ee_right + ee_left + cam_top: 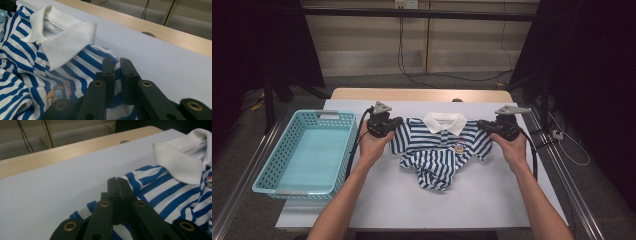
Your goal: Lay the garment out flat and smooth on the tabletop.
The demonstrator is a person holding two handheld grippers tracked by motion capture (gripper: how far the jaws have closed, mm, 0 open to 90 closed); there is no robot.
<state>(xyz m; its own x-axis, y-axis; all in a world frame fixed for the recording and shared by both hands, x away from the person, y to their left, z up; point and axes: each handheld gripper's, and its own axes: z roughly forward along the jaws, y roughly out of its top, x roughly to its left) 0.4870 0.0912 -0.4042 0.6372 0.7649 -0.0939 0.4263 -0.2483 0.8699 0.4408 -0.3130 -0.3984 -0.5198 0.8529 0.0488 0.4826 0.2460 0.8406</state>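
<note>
A small blue-and-white striped polo shirt (439, 150) with a white collar (443, 121) hangs between both grippers over the white table sheet (472, 195), its lower part crumpled on the sheet. My left gripper (396, 125) is shut on the shirt's left shoulder (130, 180), jaws pressed together on the cloth. At the other side my right gripper (482, 126) is shut on the right shoulder (100, 56), striped fabric pinched between its jaws. A small bear print (53, 96) sits on the chest.
A light blue plastic basket (267, 172) stands at the table's left edge. A wooden strip (422, 94) runs along the far edge. Cables hang on the wall behind, and metal rails flank the table.
</note>
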